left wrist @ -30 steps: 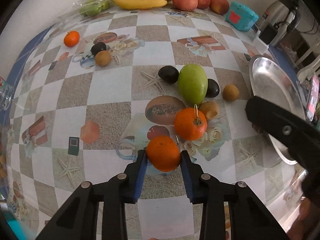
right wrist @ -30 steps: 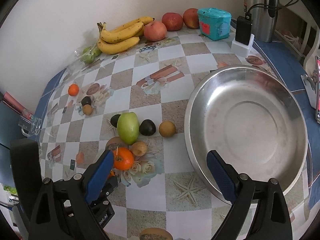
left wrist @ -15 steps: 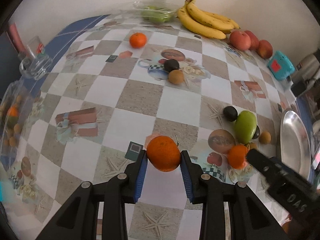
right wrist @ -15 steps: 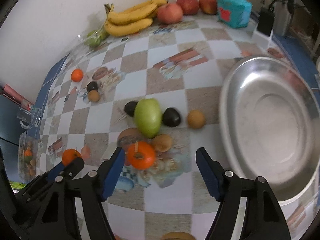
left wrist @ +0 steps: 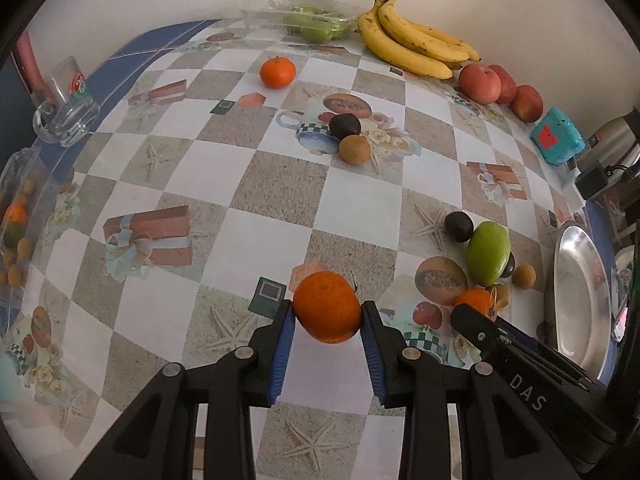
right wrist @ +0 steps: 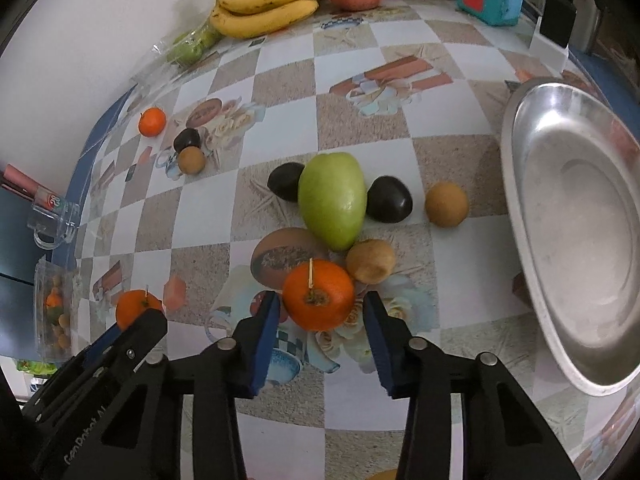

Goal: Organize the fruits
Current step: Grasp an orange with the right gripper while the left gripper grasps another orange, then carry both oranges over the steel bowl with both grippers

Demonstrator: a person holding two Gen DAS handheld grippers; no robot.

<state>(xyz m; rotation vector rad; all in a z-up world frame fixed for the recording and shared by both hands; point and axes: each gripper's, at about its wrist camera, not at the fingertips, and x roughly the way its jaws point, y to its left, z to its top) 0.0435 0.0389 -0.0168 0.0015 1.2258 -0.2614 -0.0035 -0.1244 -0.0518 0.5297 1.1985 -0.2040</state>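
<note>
My left gripper [left wrist: 327, 320] is shut on an orange [left wrist: 327, 307] and holds it above the checked tablecloth; that orange also shows in the right wrist view [right wrist: 134, 312]. My right gripper [right wrist: 320, 320] is open, its jaws on either side of a stemmed orange [right wrist: 319, 294] that sits on the table, with small gaps showing. Beside it lie a green mango [right wrist: 333, 199], two dark fruits [right wrist: 389, 199], a kiwi [right wrist: 370, 266] and a brown round fruit [right wrist: 446, 204]. A third orange [left wrist: 277, 72] lies far back.
A steel bowl [right wrist: 592, 240] stands at the right. Bananas [left wrist: 416, 46], apples [left wrist: 480, 84] and a teal box [left wrist: 557, 141] line the wall. A glass mug [left wrist: 66, 110] and a clear fruit box [right wrist: 52, 314] are at the left edge.
My left gripper carried its orange up and leftward, away from the fruit cluster. My right gripper moved down and in around the stemmed orange and narrowed its opening.
</note>
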